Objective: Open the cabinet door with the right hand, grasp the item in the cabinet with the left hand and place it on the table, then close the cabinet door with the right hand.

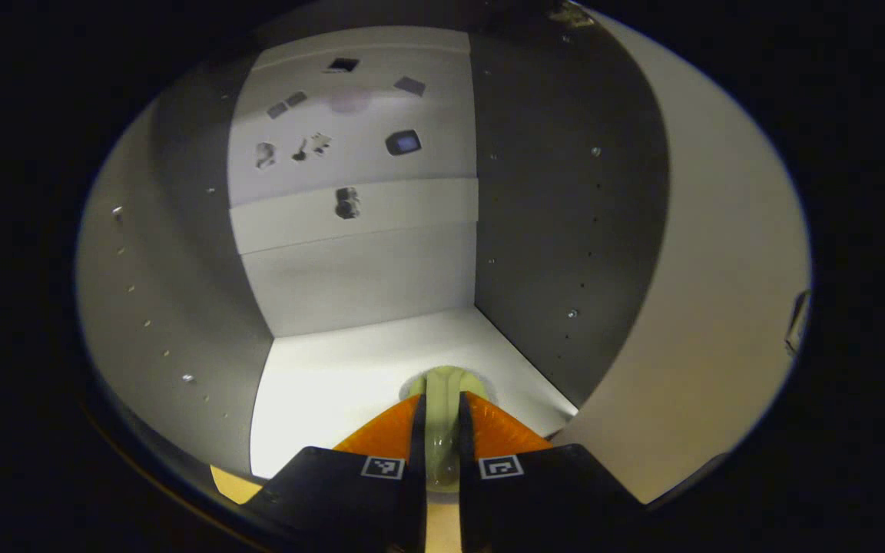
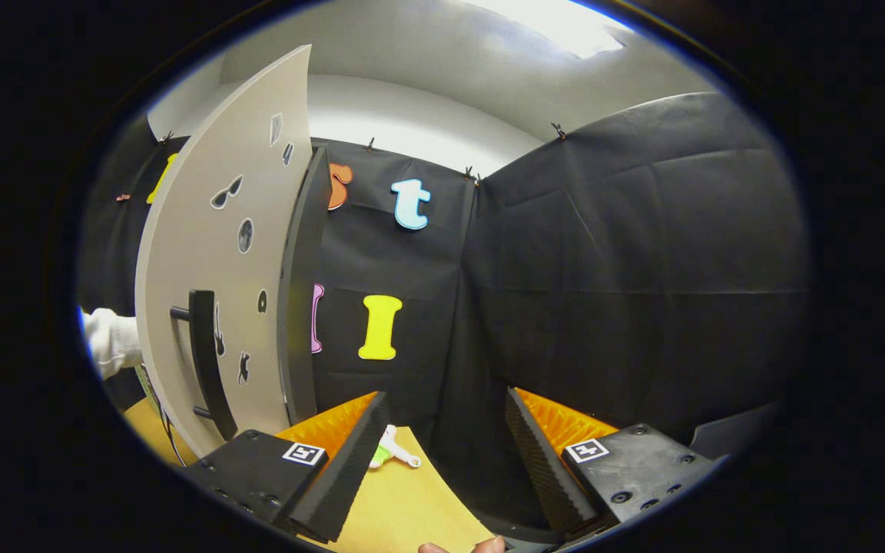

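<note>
In the left gripper view I look into the white cabinet [image 1: 350,369], its floor brightly lit. A pale green item [image 1: 446,380] sits on that floor near the front right corner, and my left gripper [image 1: 441,407] is shut on it, one finger on each side. In the right gripper view the cabinet door [image 2: 220,253] stands open at the left, with its black bar handle [image 2: 204,361] facing me. My right gripper [image 2: 444,399] is open and holds nothing, to the right of the door and apart from it.
A white sleeve [image 2: 108,338] shows behind the door's left edge. A small white and green object [image 2: 390,453] lies on the wooden table [image 2: 404,499]. Grey cabinet side walls [image 1: 565,230] stand close on both sides of the left gripper.
</note>
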### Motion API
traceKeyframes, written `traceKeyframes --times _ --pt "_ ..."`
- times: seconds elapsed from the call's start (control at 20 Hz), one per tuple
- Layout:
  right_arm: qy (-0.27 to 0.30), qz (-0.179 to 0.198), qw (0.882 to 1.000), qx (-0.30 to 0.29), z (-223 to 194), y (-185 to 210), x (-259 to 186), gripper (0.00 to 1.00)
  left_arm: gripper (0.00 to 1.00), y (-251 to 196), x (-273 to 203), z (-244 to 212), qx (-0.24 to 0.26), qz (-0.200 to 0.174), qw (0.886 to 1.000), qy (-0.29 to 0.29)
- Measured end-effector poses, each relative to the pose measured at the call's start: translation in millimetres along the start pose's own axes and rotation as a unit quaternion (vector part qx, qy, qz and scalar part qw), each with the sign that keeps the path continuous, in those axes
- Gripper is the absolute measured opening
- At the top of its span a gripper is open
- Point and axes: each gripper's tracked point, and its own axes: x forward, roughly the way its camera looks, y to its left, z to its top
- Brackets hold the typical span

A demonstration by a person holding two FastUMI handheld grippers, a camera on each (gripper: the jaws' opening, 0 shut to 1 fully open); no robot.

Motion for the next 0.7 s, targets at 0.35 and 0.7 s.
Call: traceKeyframes --times 0.35,0.7 --pt "-0.01 0.0 1.0 0.008 12 28 -3 0.97 0.21 29 -91 -84 -0.023 0.02 1.0 -0.001" --pt "-0.006 0.0 1.0 0.008 13 51 -12 0.98 0.21 34 -119 -226 -0.049 0.028 0.998 0.043"
